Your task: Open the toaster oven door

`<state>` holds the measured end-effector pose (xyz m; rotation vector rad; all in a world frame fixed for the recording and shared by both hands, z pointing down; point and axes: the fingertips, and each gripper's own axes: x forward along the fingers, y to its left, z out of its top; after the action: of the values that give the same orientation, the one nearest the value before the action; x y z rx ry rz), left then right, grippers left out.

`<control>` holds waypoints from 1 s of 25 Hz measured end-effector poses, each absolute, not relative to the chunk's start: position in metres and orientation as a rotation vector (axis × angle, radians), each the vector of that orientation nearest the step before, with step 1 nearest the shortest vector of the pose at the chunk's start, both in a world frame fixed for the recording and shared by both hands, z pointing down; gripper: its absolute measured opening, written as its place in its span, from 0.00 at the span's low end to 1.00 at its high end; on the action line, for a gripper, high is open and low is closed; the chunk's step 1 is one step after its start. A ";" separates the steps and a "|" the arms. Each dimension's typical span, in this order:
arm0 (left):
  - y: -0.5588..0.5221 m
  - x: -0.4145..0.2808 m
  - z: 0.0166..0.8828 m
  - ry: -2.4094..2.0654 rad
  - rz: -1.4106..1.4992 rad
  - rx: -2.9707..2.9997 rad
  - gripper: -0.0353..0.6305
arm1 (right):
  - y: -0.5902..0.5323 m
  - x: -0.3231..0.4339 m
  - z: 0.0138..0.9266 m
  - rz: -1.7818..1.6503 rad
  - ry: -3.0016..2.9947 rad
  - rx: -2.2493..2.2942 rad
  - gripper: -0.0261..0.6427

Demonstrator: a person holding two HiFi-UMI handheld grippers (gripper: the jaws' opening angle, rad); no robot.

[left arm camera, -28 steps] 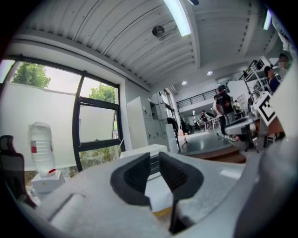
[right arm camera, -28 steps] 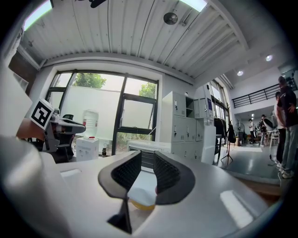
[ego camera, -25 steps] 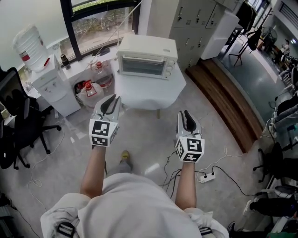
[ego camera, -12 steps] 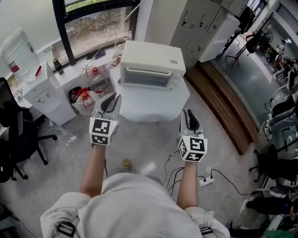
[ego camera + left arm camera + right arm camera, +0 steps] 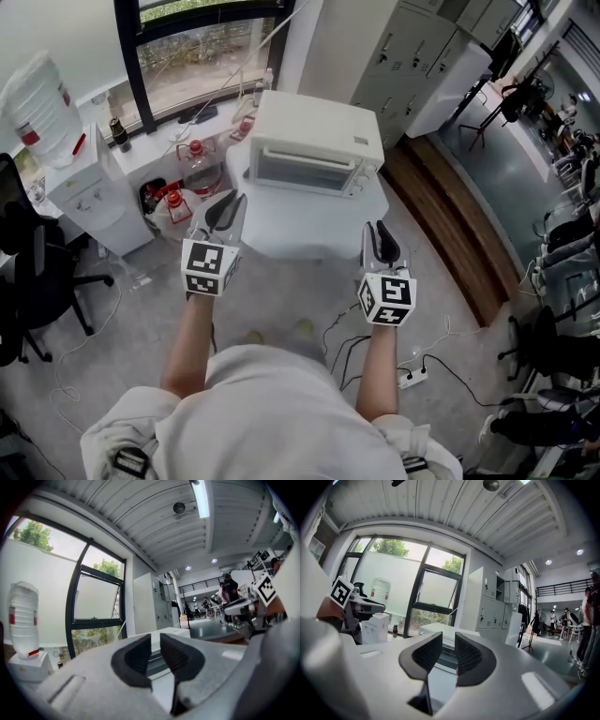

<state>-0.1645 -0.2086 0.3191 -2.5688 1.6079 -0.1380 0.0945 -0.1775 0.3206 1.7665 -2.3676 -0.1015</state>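
A cream toaster oven (image 5: 314, 145) stands on a small white table (image 5: 309, 230) straight ahead, its glass door closed and facing me. My left gripper (image 5: 223, 208) hovers off the table's front left corner, short of the oven. Its jaws stand a narrow gap apart with nothing between them. My right gripper (image 5: 380, 236) hangs over the table's front right edge, also slightly apart and empty. In the left gripper view the oven (image 5: 180, 631) shows just beyond the left gripper (image 5: 155, 641). The right gripper (image 5: 448, 641) points at the oven (image 5: 436, 629) too.
A water dispenser (image 5: 56, 131) stands at the left, with a black office chair (image 5: 28, 272) beside it. Water jugs (image 5: 192, 164) sit on the floor left of the table. Grey lockers (image 5: 422, 47) and a wooden step (image 5: 450, 225) lie right. A power strip (image 5: 408, 377) and cables trail on the floor.
The person has stepped forward: the table and oven have come nearer, under the gripper tips. Both grippers keep the same pose and the same narrow jaw gap.
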 end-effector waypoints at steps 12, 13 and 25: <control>-0.297 -0.122 0.333 1.623 -0.264 -2.557 0.14 | -0.282 0.128 0.331 -0.052 -2.438 1.677 0.15; -0.308 -0.119 0.334 1.631 -0.270 -2.553 0.14 | -0.293 0.131 0.331 -0.053 -2.446 1.662 0.15; -0.416 -0.076 0.345 1.695 -0.395 -2.496 0.14 | -0.416 0.157 0.356 -0.060 -2.528 1.343 0.15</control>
<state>-0.0763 -0.4158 0.3455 -2.4957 1.6949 -0.3947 0.1569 -0.4162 0.3562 1.3427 -2.5284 -0.0596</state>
